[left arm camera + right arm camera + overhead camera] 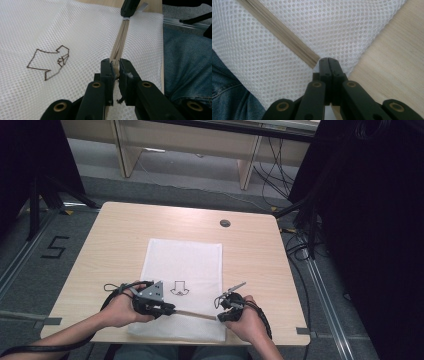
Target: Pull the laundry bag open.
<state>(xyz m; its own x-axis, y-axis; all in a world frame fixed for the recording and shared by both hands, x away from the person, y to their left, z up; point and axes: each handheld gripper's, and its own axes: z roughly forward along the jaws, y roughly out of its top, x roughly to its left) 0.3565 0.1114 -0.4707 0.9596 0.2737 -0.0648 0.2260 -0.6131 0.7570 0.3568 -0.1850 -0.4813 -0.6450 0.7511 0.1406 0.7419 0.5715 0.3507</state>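
One white mesh bag [182, 270] lies flat on the wooden table [115, 235], near the person's edge, its weave full of tiny holes, with one brown outlined emblem [50, 62] stitched on it; one beige zipper [121, 37] runs along its near edge; two grippers are on it, the left gripper [115, 68] clamped on one end of the zipper, the right gripper [328, 62] pinched tight at the other end, by the bag's corner.

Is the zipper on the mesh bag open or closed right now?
Closed along the stretch in view: the beige zipper runs as one joined band across the white mesh bag, with no gap between its sides.
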